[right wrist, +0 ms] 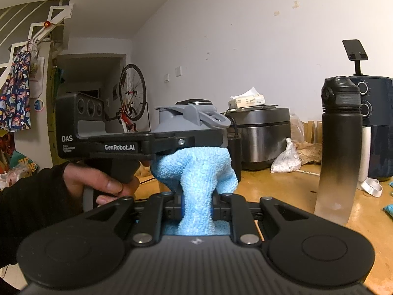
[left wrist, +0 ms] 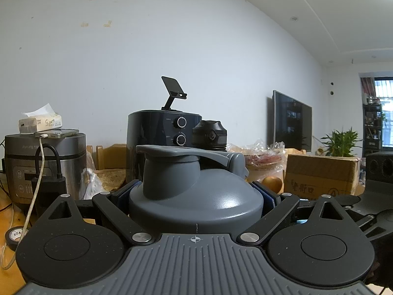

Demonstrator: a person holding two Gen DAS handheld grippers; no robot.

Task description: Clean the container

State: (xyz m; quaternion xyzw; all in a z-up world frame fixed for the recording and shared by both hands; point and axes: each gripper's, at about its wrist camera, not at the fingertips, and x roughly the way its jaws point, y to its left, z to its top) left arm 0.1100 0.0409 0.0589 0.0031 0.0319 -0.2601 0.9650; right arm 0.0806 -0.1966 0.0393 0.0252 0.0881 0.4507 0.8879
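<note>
My left gripper [left wrist: 195, 194] is shut on a grey container lid [left wrist: 196, 191] with a flip cap and a carry loop, held upright above the table. In the right wrist view the same lid [right wrist: 189, 120] shows gripped in the left gripper's black jaws. My right gripper [right wrist: 196, 209] is shut on a light blue microfibre cloth [right wrist: 196, 179], which bunches up and presses against the underside of the lid. A black-to-clear gradient bottle [right wrist: 340, 147] stands upright on the wooden table [right wrist: 282, 186] to the right.
A silver rice cooker [right wrist: 260, 137] with a tissue pack on top, a dark air fryer [left wrist: 162, 142], a black power adapter [left wrist: 49, 189], a knotted plastic bag [right wrist: 286, 159] and a cardboard box [left wrist: 319, 177] crowd the table's far side. A tape roll [left wrist: 14, 236] lies at the left.
</note>
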